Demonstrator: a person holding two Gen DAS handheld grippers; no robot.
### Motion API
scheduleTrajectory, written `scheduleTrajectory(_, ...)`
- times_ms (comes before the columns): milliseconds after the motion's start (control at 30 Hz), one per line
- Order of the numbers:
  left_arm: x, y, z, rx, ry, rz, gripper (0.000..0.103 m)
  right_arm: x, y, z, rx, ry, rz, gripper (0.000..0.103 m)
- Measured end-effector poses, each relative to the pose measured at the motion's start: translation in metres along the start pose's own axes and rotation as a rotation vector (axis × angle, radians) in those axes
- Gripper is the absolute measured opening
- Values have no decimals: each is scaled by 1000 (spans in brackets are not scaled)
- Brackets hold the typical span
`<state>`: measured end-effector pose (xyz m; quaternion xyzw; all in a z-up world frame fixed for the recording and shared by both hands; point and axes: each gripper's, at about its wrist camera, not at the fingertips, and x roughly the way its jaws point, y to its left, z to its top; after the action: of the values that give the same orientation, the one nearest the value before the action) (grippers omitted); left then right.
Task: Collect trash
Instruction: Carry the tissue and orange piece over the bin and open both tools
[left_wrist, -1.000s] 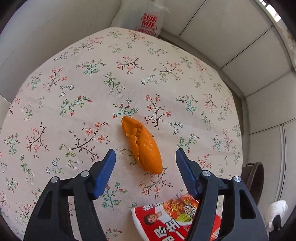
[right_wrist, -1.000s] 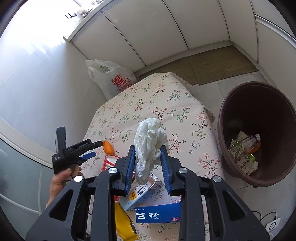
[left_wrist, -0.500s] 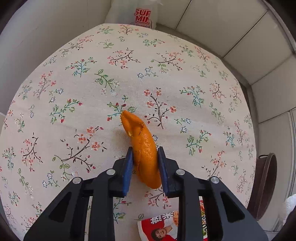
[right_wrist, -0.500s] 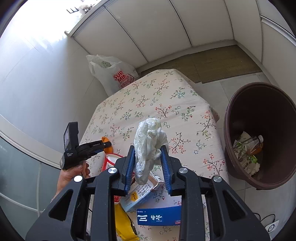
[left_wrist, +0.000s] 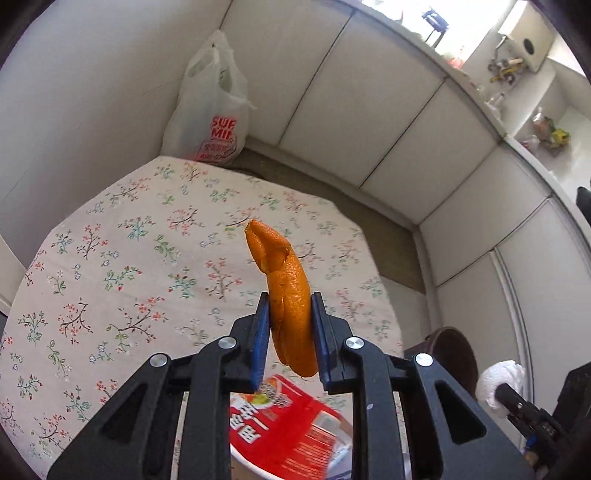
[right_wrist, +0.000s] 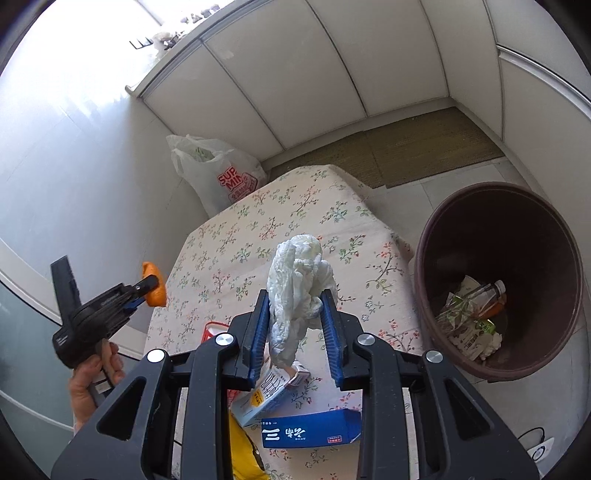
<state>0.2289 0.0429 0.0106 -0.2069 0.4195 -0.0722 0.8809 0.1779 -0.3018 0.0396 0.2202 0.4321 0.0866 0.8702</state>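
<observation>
Holding an orange peel (left_wrist: 290, 295) clear of the table (left_wrist: 110, 258), the left gripper (left_wrist: 290, 334) has its jaws clenched on the peel's lower half, right at the centre of the left wrist view. In the right wrist view the same gripper shows at the left edge of the frame, with the peel a small orange blob at its tip, out past the table's edge.

Moving right, the right gripper (right_wrist: 295, 321) sits at the centre of its own view, jaws closed on a white wad (right_wrist: 299, 280) of crumpled plastic or tissue, lifted above the table. So two pieces are picked up but neither is binned yet.

At the right of that frame stands the brown bin (right_wrist: 461, 206) on the floor beside the table. It already has a bottle (right_wrist: 487, 299) and some wrappers (right_wrist: 469, 332) at the bottom, so part of the job looks done.

Plenty is left, I judge. Low in the right wrist frame, under the gripper, a blue box (right_wrist: 310, 432), a white carton (right_wrist: 258, 398), something yellow (right_wrist: 243, 458) and a red pack (right_wrist: 214, 330) lie on the cloth. The red pack also shows at the bottom centre of the left wrist view. A white bag (right_wrist: 218, 177) stands behind the table, upper left; whether it counts as trash I cannot tell.
</observation>
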Motion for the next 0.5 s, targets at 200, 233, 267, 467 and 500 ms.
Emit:
scheduleTrajectory(200,-23,-45,-13,61,-45,-102,22,-33,-45,24,58,-140,-109,28)
scheduleTrajectory(233,-24,-52,-16,75,-42,-114,22,-38,-55,28,70,-165,-140,28)
scheduleTrajectory(267,-26,-57,-19,88,-41,-121,22,-41,-63,31,79,-186,-173,28)
scheduleTrajectory(467,-22,-85,-37,168,-40,-125,22,-54,-114,43,130,-298,-383,28)
scheduleTrajectory(500,-21,-88,-40,177,-37,-126,22,-54,-123,43,147,-300,-399,28)
